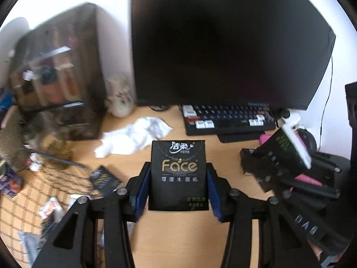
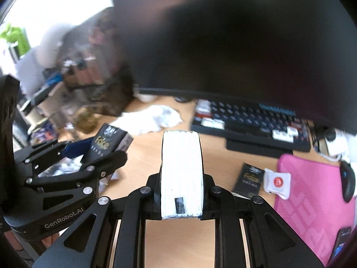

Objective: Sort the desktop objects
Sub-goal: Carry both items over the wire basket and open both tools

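Note:
My left gripper (image 1: 178, 174) is shut on a black "Face" tissue pack (image 1: 178, 156), its blue pads (image 1: 142, 185) pressing both sides, lifted above the wooden desk (image 1: 178, 234). My right gripper (image 2: 181, 178) is shut on a second tissue pack (image 2: 181, 167), held edge-on so its white side shows. In the right wrist view the left gripper (image 2: 89, 149) carries its pack (image 2: 107, 143) at the left. In the left wrist view the right gripper (image 1: 290, 156) holds its pack (image 1: 281, 149) at the right. Another black pack (image 2: 248, 179) lies on the desk.
A crumpled white tissue (image 1: 133, 138) lies in front of a dark monitor (image 1: 223, 44) and keyboard (image 1: 227, 118). A wire basket (image 1: 55, 178) holding a black pack (image 1: 103, 179) sits at the left below a brown shelf box (image 1: 60, 73). A pink mouse pad (image 2: 312, 201), mouse (image 2: 348, 181), white sachet (image 2: 277, 182) and phone (image 2: 341, 243) lie at the right.

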Motion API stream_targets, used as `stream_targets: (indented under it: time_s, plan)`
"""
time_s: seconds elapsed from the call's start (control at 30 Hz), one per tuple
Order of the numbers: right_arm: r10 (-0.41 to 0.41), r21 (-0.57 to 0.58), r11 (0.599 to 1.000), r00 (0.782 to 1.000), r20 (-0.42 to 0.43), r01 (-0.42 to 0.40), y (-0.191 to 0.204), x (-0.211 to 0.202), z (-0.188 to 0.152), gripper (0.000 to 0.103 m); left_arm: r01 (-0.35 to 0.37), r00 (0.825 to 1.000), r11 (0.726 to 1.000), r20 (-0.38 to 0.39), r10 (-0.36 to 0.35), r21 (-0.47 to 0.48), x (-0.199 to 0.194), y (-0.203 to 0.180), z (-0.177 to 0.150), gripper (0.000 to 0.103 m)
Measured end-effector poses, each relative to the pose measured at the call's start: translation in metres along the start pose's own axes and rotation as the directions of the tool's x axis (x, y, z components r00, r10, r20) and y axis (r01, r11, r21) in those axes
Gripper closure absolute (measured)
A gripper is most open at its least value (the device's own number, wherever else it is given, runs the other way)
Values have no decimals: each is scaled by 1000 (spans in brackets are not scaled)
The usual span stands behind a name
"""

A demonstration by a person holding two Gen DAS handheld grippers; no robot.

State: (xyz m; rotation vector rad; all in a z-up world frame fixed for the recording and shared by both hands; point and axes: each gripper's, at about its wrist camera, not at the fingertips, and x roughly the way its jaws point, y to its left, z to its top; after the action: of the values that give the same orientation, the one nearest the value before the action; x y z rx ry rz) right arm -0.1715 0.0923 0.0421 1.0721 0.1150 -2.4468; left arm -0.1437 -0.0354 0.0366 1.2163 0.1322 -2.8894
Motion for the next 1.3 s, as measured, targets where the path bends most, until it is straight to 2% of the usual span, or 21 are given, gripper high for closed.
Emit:
stream_targets:
  time_s: [0.17, 0.27, 0.5, 0.63, 0.7, 0.73, 0.77, 0.8, 0.83, 0.9, 1.03, 1.2, 1.3]
  plan:
    - [86, -88, 993, 996, 20, -84, 64, -12, 4, 83, -84, 995, 995, 46, 86, -48, -49, 46, -7, 51]
    - [144, -138, 980, 989, 18, -140, 105, -12, 5, 83, -136, 989, 987, 44, 140, -83, -69, 81, -18, 51]
    - [261, -244, 932, 964, -56, -267, 198, 17, -4, 83, -274, 962, 946, -42, 271, -173, -82, 169, -65, 51]
    - [293, -280, 910, 952, -88, -306, 232, 31, -11, 83, -306, 952, 928, -87, 294, -213, -78, 203, -90, 51]
    - [296, -289, 904, 949, -106, -314, 242, 39, -15, 81, -298, 954, 928, -93, 284, -223, -76, 209, -94, 51]
    - [293, -292, 904, 950, -106, -312, 245, 41, -17, 81, -271, 963, 935, -69, 262, -228, -80, 208, -94, 50]
    - [294, -287, 906, 950, -100, -311, 245, 42, -18, 76, -255, 967, 939, -46, 251, -231, -84, 208, -94, 41]
    - [298, -276, 909, 950, -95, -313, 243, 42, -18, 68, -258, 966, 938, -40, 256, -231, -86, 207, -94, 36]
    - [304, -257, 913, 949, -87, -316, 239, 40, -17, 67, -269, 963, 935, -35, 269, -232, -87, 206, -94, 31]
    - [305, -242, 919, 950, -66, -312, 232, 34, -13, 62, -266, 963, 937, -31, 267, -224, -87, 205, -94, 30]
    - [283, -212, 936, 959, -32, -283, 214, 26, -6, 61, -225, 974, 948, -22, 226, -223, -91, 191, -91, 30]
    - [251, -167, 954, 968, -24, -251, 181, 17, -7, 61, -186, 982, 969, 2, 189, -161, -94, 155, -81, 30]
    - [231, -137, 964, 973, -10, -230, 156, 10, -8, 61, -142, 990, 983, 7, 144, -117, -92, 122, -76, 30]
